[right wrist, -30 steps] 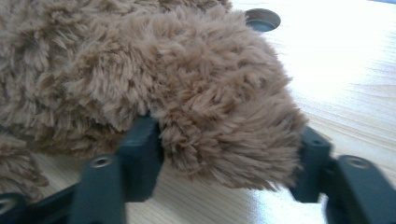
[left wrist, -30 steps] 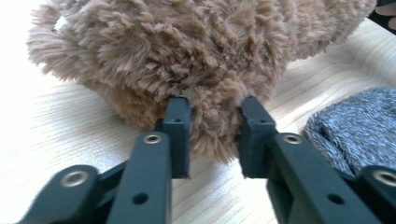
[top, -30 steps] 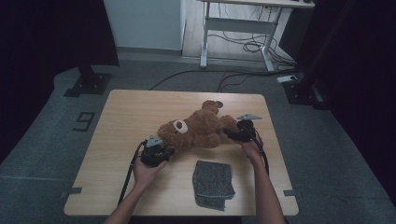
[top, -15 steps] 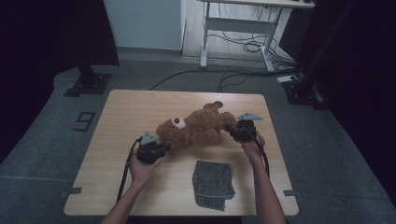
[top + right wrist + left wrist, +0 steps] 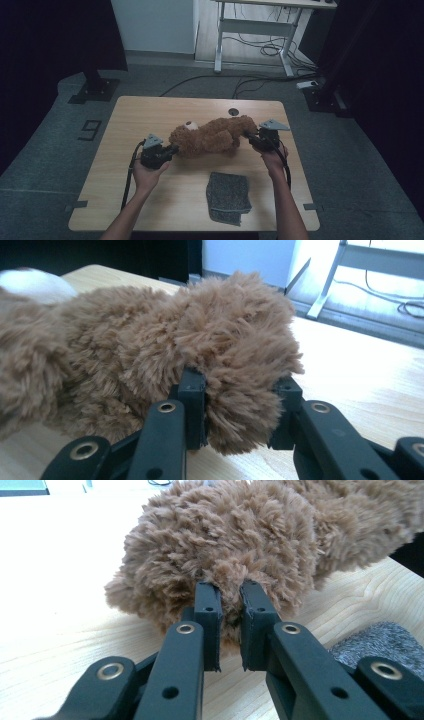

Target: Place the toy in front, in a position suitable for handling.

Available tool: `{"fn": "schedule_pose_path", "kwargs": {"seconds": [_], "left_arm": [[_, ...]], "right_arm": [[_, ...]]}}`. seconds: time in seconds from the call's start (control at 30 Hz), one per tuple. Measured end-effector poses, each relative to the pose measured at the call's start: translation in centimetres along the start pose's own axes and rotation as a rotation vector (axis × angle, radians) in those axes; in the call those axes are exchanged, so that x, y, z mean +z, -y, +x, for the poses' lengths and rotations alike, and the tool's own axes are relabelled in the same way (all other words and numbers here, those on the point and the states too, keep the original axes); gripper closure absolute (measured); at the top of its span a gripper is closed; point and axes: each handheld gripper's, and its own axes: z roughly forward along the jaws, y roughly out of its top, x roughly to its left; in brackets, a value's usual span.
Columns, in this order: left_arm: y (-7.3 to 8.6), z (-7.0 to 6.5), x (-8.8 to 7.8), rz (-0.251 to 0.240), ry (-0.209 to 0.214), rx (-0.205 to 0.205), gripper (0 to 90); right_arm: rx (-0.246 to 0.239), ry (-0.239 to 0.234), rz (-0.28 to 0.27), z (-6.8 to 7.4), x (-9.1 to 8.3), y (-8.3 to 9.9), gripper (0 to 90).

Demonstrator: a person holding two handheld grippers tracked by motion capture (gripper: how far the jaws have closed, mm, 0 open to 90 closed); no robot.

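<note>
A brown plush teddy bear (image 5: 210,137) with a white muzzle hangs stretched out lengthwise between my two grippers, over the middle of the wooden table (image 5: 150,110). My left gripper (image 5: 172,149) is shut on fur at the bear's head end. In the left gripper view the left gripper (image 5: 231,600) pinches a tuft of the bear (image 5: 235,535); its jaws have just been closing on it. My right gripper (image 5: 250,137) holds the opposite end. The right gripper (image 5: 240,385) clamps a thick furry limb of the bear (image 5: 150,335), its jaws likewise just closing.
A folded grey cloth (image 5: 229,197) lies on the table near its front edge, between my forearms, and shows as the grey cloth (image 5: 380,640) beside the bear. A small round hole (image 5: 233,111) sits near the table's far edge. A white desk frame (image 5: 250,30) stands on the floor behind.
Both grippers closed on the bear and rose. The bear went from a bunched heap to a stretched-out line between them, and the hands moved slightly apart.
</note>
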Motion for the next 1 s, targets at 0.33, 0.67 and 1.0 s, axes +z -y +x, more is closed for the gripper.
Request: {"fn": "schedule_pose_path", "kwargs": {"seconds": [0.33, 0.67, 1.0], "left_arm": [[0.4, 1.1, 0.5, 0.021, -0.034, 0.002, 80.7], [1.6, 2.8, 0.9, 0.053, -0.057, -0.032, 78.4], [1.3, 2.9, -0.6, 0.033, -0.069, -0.05, 50.2]], "right_arm": [[-0.02, -0.021, -0.025, 1.8, -2.1, 2.2, 67.7], [-0.016, -0.064, 0.001, 3.0, -1.3, 4.9, 66.8], [0.054, -0.084, 0.006, 2.5, -1.3, 6.4, 60.8]]}}
